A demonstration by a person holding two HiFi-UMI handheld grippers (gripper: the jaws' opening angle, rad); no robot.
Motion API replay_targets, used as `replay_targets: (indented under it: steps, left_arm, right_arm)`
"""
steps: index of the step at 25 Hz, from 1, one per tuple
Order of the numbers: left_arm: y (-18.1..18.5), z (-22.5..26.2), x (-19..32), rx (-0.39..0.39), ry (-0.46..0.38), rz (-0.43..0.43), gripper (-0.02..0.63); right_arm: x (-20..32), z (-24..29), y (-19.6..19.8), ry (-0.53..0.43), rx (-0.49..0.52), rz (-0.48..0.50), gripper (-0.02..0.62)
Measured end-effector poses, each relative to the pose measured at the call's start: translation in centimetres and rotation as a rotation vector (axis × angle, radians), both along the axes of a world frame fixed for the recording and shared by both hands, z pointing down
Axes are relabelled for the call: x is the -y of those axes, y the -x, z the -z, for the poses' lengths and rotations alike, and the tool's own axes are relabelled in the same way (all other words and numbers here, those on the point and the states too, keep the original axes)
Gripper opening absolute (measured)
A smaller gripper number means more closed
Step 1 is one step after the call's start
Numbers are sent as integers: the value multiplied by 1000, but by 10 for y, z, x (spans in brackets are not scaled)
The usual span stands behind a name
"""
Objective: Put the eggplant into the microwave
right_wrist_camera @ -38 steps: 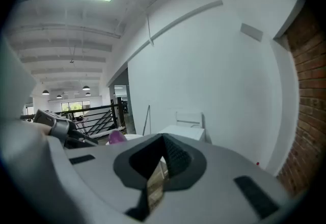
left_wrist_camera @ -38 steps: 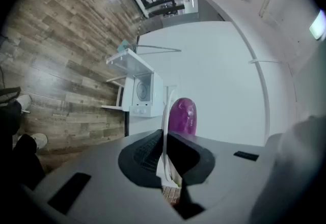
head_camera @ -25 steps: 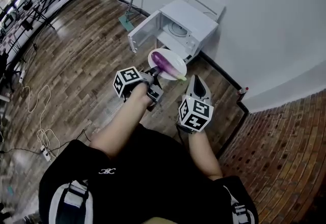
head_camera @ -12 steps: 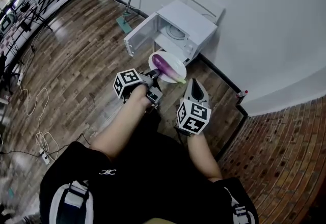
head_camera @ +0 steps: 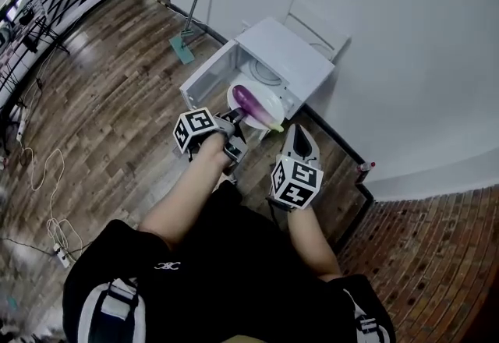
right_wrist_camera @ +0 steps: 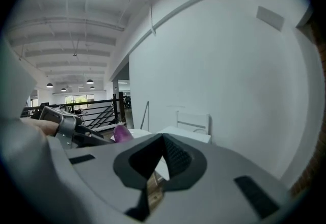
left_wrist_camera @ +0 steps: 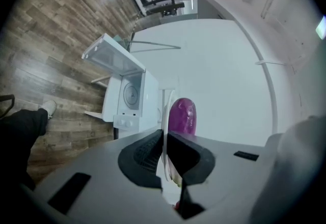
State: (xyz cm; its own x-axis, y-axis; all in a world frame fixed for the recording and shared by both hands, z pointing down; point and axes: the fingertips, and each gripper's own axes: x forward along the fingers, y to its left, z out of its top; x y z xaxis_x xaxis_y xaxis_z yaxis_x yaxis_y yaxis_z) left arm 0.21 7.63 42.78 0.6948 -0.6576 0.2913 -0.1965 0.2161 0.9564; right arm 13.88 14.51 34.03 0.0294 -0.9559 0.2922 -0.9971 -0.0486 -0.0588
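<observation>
Left gripper (head_camera: 233, 118): jaws pressed together on the near rim of a white plate (head_camera: 271, 98), held just above centre in the head view. The left gripper view confirms this, with the thin plate edge (left_wrist_camera: 164, 110) caught between the pads. Eggplant (head_camera: 249, 100): purple, lying on that plate, its green stem end toward the right gripper (head_camera: 299, 132); it shows just beyond the jaws in the left gripper view (left_wrist_camera: 182, 116). The plate hangs in front of the microwave (head_camera: 284, 53), which stands on the wooden floor (head_camera: 101, 100) against the white wall (head_camera: 405, 45). Its door (head_camera: 204, 78) is swung wide open toward the left of the frame, and the cavity is exposed. Right gripper: jaws together at the tips with nothing between them, positioned just right of the plate and apart from it.
</observation>
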Motion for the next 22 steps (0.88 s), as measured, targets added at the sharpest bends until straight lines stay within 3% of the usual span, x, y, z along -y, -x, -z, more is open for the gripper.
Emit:
replay_targets:
  steps: [7,11,16,22]
  left_arm:
    - [-6,-20,98,59,-25,-84,15]
    - [-7,-26,140,51,-28,-102,15]
    - [-8,-33,164,18,-46,-112,15]
    - [1,-65,167,10,15,-73,15]
  right_arm:
    - [94,5,-10,15,-24,-12,12]
    - [137,-5,-17,51,-18,-53,12]
    - [161,-16,-4,86,-17,-27,12]
    - [183,-49,2,185,-20,2,12]
